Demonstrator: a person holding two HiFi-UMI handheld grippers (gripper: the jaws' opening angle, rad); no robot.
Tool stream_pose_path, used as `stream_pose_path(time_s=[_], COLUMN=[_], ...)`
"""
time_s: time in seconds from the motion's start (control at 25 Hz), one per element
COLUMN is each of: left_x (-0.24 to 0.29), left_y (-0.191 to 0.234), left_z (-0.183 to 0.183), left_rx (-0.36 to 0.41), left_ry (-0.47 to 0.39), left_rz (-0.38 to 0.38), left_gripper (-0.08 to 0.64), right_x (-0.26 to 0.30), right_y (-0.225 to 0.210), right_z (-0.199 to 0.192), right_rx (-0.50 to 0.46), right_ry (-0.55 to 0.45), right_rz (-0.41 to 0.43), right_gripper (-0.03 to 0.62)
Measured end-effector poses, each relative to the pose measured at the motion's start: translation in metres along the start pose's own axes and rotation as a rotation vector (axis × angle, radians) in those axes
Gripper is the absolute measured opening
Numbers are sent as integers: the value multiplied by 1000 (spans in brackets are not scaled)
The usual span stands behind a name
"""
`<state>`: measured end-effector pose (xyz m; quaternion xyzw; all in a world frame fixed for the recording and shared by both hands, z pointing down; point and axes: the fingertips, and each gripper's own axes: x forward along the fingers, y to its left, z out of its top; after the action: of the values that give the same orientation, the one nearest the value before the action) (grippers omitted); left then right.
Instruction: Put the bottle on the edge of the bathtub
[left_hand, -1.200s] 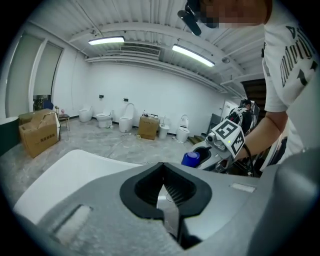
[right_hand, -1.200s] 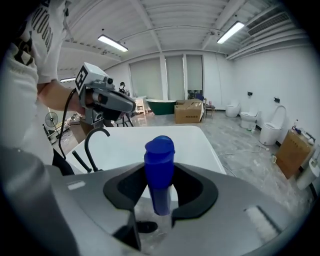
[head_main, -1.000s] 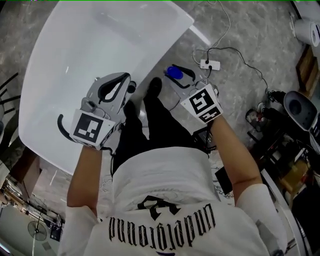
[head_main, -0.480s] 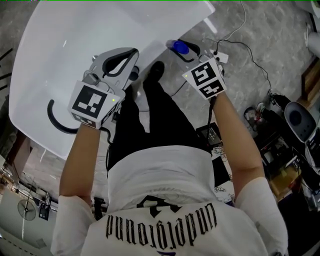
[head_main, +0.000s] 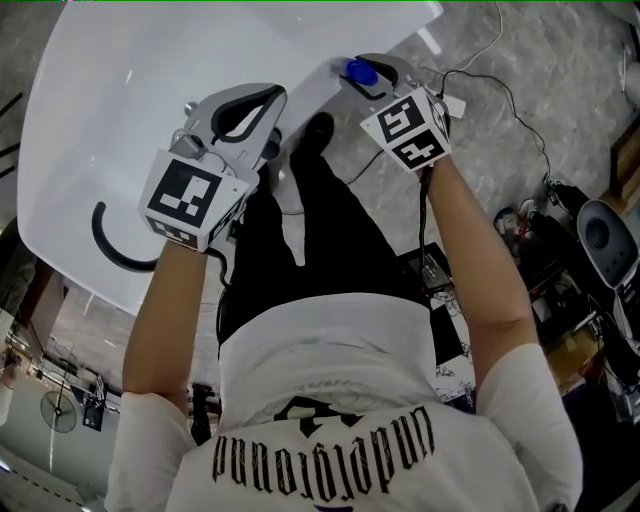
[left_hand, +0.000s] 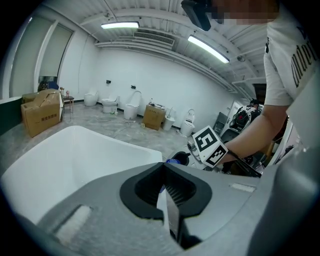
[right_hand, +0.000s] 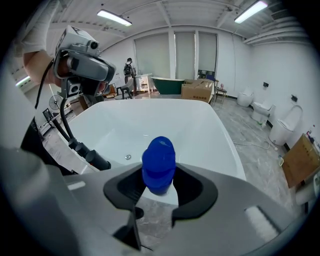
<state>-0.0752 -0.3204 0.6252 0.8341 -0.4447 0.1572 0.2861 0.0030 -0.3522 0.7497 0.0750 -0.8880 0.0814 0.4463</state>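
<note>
One blue-capped white plastic bottle (right_hand: 159, 164) is sitting clamped between the jaws of the right gripper (head_main: 365, 72), hanging near the rim of the white oval bathtub (right_hand: 225, 140) ahead; setting down and releasing are apparently remaining. The left gripper (left_hand: 162, 172) is keeping its jaws pressed together, empty.

Marbled floor (head_main: 570, 90) carries a white power strip (head_main: 455, 104) with cables. Cardboard box (left_hand: 42, 117) and toilets (left_hand: 109, 104) stand near the far wall.
</note>
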Motion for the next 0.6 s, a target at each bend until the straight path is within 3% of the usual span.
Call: stream_pose_path(time_s=[0.24,0.6], left_x=[1,4], left_y=[3,-5], left_z=[-3,2], left_rx=[-6,-4], left_ry=[9,2], left_rz=[5,-10], left_gripper=[8,8], right_x=[4,-2], right_y=[4,-3], right_z=[3,0], right_rx=[-36,5], right_ry=[-9,-11], right_rz=[0,-13], right_gripper=[155,199])
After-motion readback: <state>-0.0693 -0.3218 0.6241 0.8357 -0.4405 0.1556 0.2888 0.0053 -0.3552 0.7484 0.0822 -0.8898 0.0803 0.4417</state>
